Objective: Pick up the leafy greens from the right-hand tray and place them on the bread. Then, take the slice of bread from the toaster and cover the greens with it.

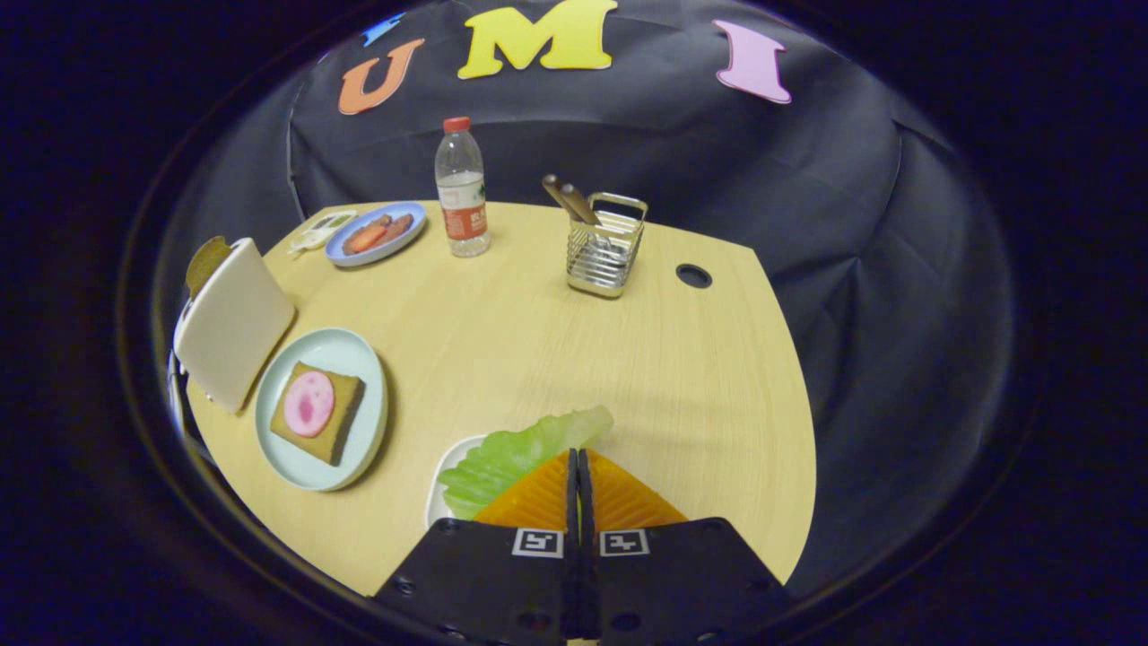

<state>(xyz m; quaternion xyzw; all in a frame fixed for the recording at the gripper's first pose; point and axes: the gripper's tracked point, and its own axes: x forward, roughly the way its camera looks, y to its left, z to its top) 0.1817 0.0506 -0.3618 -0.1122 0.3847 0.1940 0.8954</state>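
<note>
Pale wooden table [556,359] spreads out ahead of me under the black booth cloth. My gripper [577,459] has its fingers pressed together, pinching the leafy greens [520,449] over the white tray [446,489]. Off to my left, the bread [318,411] with a pink slice on top lies on a light plate [368,422], just beside the toaster [231,325].

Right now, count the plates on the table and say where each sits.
3. A pale plate with bread beside the toaster; a blue plate left of the bottle; a white plate under the greens, which the fingers have pinched.
</note>
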